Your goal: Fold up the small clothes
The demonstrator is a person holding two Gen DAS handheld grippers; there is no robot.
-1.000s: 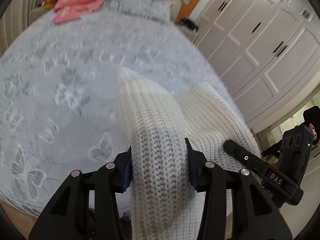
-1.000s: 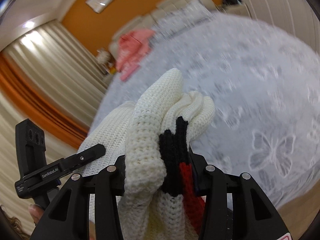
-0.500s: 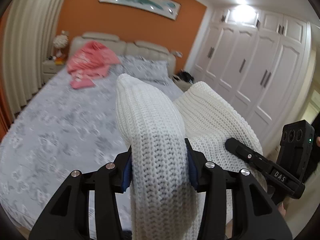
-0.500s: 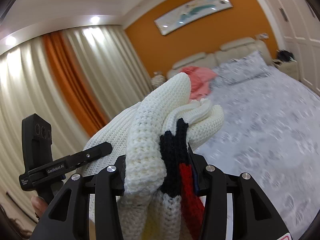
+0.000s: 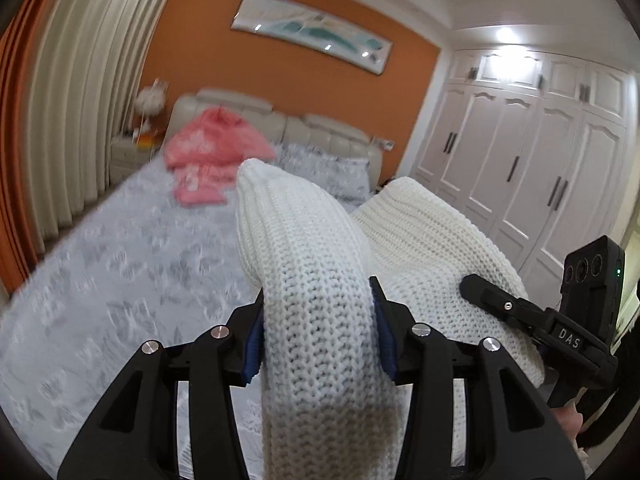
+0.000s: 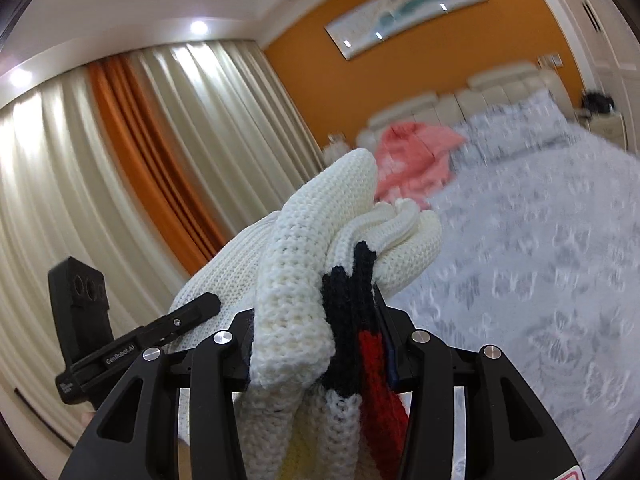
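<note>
A white knit sweater with black and red patches hangs in the air between both grippers, above the bed. My left gripper is shut on a thick fold of it. My right gripper is shut on another bunched edge with the black and red knit. Each gripper shows in the other's view: the right one at the right, the left one at the left. The sweater's lower part is hidden below the frames.
A bed with a grey butterfly-print cover lies ahead and below. A pink garment lies near the headboard by a grey pillow. Curtains stand on the left, white wardrobes on the right.
Both grippers have lifted and tilted up with the sweater; the views swung from the bed surface up to the headboard, wall and ceiling. The grips have not changed.
</note>
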